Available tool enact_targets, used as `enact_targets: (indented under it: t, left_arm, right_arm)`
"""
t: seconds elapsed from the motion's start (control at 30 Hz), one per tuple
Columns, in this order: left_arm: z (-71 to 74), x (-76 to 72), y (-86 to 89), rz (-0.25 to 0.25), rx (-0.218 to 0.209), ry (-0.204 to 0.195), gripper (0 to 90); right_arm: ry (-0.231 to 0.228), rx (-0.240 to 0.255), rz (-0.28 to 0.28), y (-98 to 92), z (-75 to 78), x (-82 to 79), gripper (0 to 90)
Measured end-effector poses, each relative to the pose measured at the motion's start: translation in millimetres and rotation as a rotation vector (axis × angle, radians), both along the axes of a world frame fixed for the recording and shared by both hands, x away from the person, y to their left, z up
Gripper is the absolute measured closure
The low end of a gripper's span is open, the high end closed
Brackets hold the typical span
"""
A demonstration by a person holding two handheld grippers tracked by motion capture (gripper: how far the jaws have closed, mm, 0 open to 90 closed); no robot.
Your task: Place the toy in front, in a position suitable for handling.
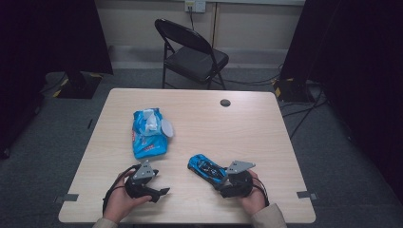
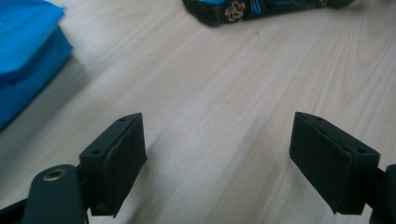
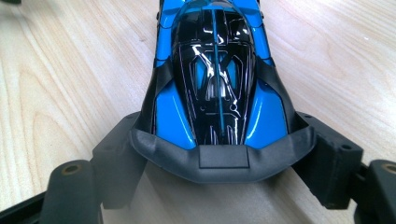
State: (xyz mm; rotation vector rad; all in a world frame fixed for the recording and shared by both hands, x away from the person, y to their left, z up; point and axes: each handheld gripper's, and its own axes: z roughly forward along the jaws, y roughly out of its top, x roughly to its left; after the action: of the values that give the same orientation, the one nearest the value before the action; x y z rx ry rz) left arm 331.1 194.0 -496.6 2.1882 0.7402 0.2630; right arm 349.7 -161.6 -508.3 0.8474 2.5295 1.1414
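A blue and black toy car [image 1: 204, 167] lies on the wooden table [image 1: 247, 128] near its front edge, right of centre. My right gripper [image 1: 222, 180] is behind it. In the right gripper view the car's [image 3: 217, 84] black rear bumper sits wedged between the two pads, touching both, so my right gripper [image 3: 224, 161] is shut on it. My left gripper [image 1: 159, 184] rests to the left of the car and points toward it. Its jaws [image 2: 217, 158] stand open over bare wood, and the car's side [image 2: 243, 9] shows farther off.
A blue pack of wet wipes [image 1: 148, 133] with a white tissue sticking out lies left of centre, and its edge [image 2: 23, 56] shows at the left gripper's side. A black cable hole [image 1: 225, 102] is near the far edge. A folding chair [image 1: 192, 50] stands beyond the table.
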Motion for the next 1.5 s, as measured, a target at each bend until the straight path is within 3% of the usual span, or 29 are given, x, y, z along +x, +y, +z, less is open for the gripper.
enact_targets:
  t: [0.37,0.67,0.7,1.03,1.5]
  left_arm:
    - [32.3,15.7,18.7,0.047,-0.023,-0.012,20.2]
    - [53.8,34.6,25.2,0.075,-0.017,-0.023,20.3]
    - [56.8,37.1,26.0,0.082,0.0,-0.029,20.6]
    - [69.2,53.3,34.0,0.102,-0.013,-0.018,20.8]
    - [83.8,81.6,48.3,0.176,-0.011,-0.031,20.1]
  right_arm:
    - [0.0,0.0,-0.003,0.1,0.0,-0.1,24.1]
    - [0.001,0.001,0.002,-0.2,-0.1,0.3,24.2]
    - [0.0,0.001,0.002,-0.2,-0.1,0.4,24.1]
    - [0.001,0.001,0.006,-0.4,0.0,0.7,24.1]
    - [0.002,0.0,0.014,-0.5,0.1,1.4,24.1]
